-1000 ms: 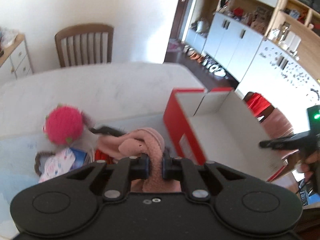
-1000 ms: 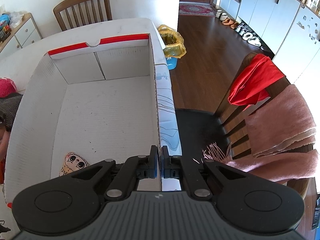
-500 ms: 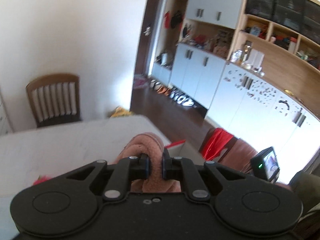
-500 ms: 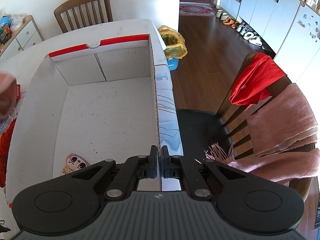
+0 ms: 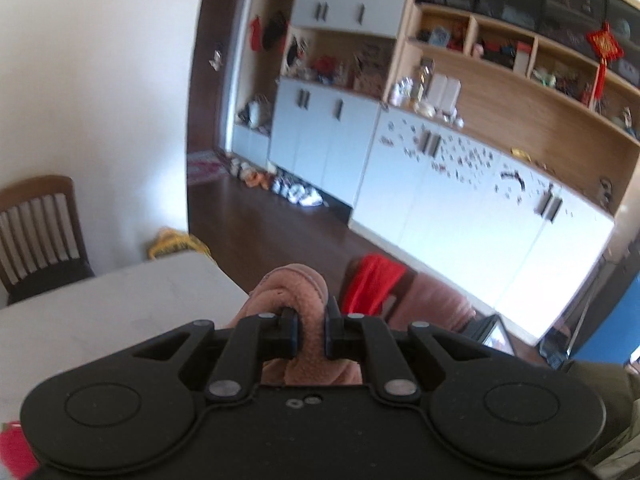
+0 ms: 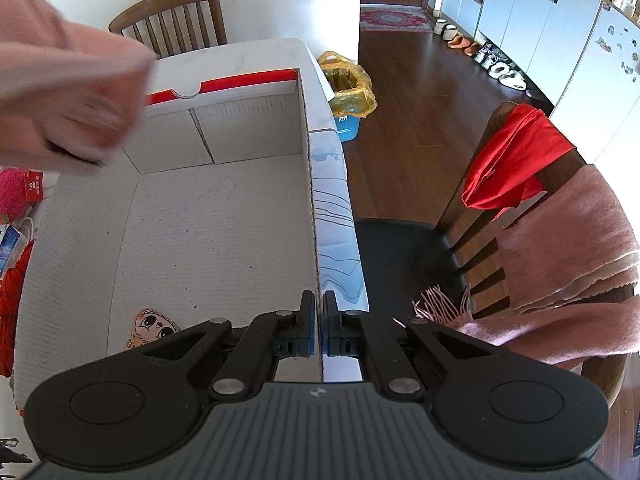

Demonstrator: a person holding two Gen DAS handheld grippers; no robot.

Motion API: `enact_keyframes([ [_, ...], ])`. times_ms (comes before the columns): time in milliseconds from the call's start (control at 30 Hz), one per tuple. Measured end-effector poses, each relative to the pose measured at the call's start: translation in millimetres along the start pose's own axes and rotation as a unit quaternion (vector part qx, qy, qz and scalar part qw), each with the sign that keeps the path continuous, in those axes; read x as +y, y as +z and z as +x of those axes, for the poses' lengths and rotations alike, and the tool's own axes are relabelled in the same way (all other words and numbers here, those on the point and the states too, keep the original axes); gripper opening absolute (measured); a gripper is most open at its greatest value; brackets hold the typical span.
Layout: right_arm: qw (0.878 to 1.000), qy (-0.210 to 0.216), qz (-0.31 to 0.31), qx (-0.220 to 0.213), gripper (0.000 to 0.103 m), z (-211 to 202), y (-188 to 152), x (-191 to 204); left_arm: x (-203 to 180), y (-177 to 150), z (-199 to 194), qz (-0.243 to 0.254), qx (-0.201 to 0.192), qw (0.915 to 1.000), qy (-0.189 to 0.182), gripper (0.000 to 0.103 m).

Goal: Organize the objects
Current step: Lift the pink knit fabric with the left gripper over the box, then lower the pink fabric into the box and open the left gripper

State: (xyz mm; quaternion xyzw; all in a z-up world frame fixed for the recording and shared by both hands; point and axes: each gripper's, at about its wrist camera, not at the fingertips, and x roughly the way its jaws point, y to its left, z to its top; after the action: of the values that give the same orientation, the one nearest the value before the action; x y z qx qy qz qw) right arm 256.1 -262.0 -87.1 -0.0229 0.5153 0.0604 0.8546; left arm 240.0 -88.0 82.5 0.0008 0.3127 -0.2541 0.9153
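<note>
I am holding the left tool (image 5: 310, 334) up off the worktop (image 5: 120, 312), and its jaws are pinching a loop of a soft pink plush item (image 5: 298, 300) between the pads. The plush is bulging out above and below the grip, and its bulk is hanging under the tool body where I am losing sight of it. In the right wrist view the same pink mass (image 6: 68, 92) is showing at the upper left, blurred, hanging above the far left corner of the box; I cannot tell from that smear exactly what kind of thing it is, possibly a scarf or a soft toy.

My right tool (image 6: 319, 320) is pressed together on the right side wall of the white cardboard box (image 6: 208, 220), with one finger inside the box and one outside, the thin wall running up between them. The box is sitting open on the worktop, its far edge trimmed in red. On its floor, near the lower left, a small cartoon face sticker or card (image 6: 154, 326) is lying flat.

To the left of the box, a fuzzy magenta toy (image 6: 14, 194) with a red tag is lying on the worktop, with some red fabric (image 6: 10, 304) below it. To the right of the box a wooden chair (image 6: 476, 216) is standing with a red cloth (image 6: 516, 156) and a pink fringed scarf (image 6: 568, 248) draped over its back.
</note>
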Motion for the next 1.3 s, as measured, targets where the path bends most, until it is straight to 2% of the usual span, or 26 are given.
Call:
enact_keyframes([
  [167, 1.0, 0.003, 0.001, 0.001, 0.003, 0, 0, -1, -3, -17, 50, 0.017, 0.035, 0.9992, -0.005, 0.009],
  [433, 1.0, 0.005, 0.001, 0.003, 0.003, 0, -1, -3, -1, -62, 111, 0.038, 0.078, 0.9962, -0.003, 0.009],
  [600, 1.0, 0.008, 0.003, 0.007, 0.003, 2, -3, -5, 8, -88, 135, 0.019, 0.126, 0.9918, -0.008, 0.009],
  [733, 1.0, 0.009, 0.004, 0.01, 0.003, 3, -4, -5, 13, -108, 154, 0.006, 0.176, 0.9842, -0.014, 0.009],
  [1000, 1.0, 0.01, 0.004, 0.014, 0.003, 5, -4, -8, 20, -133, 176, -0.017, 0.255, 0.9666, -0.023, 0.01],
  [1133, 1.0, 0.01, 0.004, 0.014, 0.003, 5, -4, -8, 23, -141, 177, -0.023, 0.27, 0.9622, -0.029, 0.014],
  [1300, 1.0, 0.009, 0.004, 0.015, 0.003, 6, -4, -8, 25, -144, 169, -0.025, 0.272, 0.9614, -0.035, 0.02],
])
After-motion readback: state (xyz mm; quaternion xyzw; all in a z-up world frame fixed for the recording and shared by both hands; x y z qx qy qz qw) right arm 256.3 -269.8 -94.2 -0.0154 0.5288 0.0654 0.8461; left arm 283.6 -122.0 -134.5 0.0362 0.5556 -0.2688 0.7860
